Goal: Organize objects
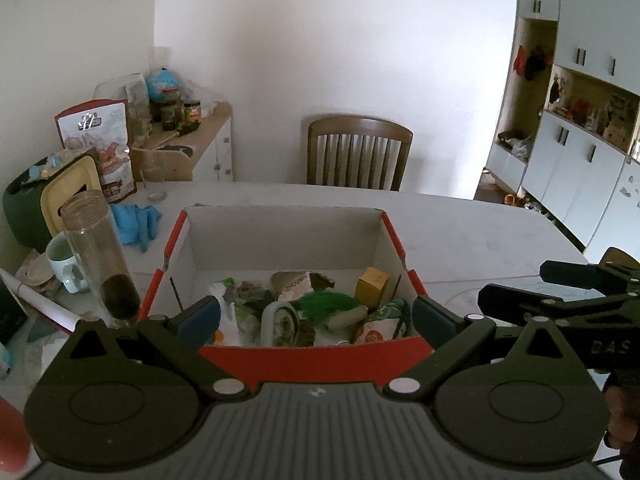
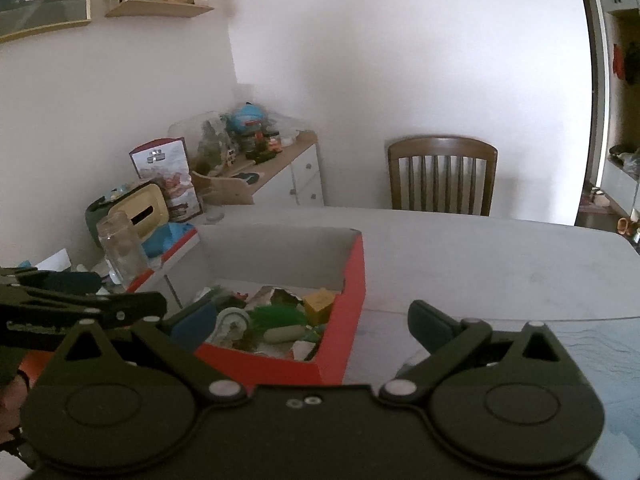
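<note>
— That red box (image 1: 320,354) in the middle of the tabletop (image 1: 480,232) is the biggest thing to shift. How would it handle?

— Cardboard, I'd guess: light, but the walls would buckle if pinched hard. Better taken by a rim, or left where it stands.

— And what's lying in it?

— A jumble. The green brush (image 1: 326,306) looks light, bristles soft, so I'd take its pale handle. The small yellow carton (image 1: 372,286) by the right wall looks stiff and easy to pinch across its flat sides. The rest is wrappers, probably crinkly and slippery.

— Are the jaws on anything?

— No. The left gripper (image 1: 316,314) hangs over the near wall, jaws spread wide and empty. The right gripper (image 2: 312,326) is to the box's right, jaws equally wide, nothing between them.

— Do the two views differ?

— The left shows the tall glass jar (image 1: 100,256) and mug (image 1: 66,268) clearly; the right shows the bare tabletop right of the box and a wall shelf (image 2: 160,10).
</note>
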The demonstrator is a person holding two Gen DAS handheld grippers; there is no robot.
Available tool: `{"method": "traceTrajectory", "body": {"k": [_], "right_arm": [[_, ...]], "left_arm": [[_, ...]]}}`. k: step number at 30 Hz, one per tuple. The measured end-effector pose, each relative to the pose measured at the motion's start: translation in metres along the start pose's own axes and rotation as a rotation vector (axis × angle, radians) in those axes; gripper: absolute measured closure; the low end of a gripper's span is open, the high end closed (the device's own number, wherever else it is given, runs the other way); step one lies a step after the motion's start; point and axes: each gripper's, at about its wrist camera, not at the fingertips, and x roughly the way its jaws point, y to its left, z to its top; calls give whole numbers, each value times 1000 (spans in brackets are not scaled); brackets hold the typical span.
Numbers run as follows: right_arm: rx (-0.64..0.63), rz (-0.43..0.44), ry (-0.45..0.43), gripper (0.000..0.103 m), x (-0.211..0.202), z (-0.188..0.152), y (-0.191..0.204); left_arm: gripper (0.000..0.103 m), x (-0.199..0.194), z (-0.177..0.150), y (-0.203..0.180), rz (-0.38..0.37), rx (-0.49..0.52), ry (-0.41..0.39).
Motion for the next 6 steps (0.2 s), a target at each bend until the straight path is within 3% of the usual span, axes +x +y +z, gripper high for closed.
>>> {"method": "traceTrajectory", "body": {"k": [6], "right_arm": [[3, -5, 13, 1, 3, -2, -1]], "left_arm": [[0, -1, -1, -1, 2, -1, 0]]}}
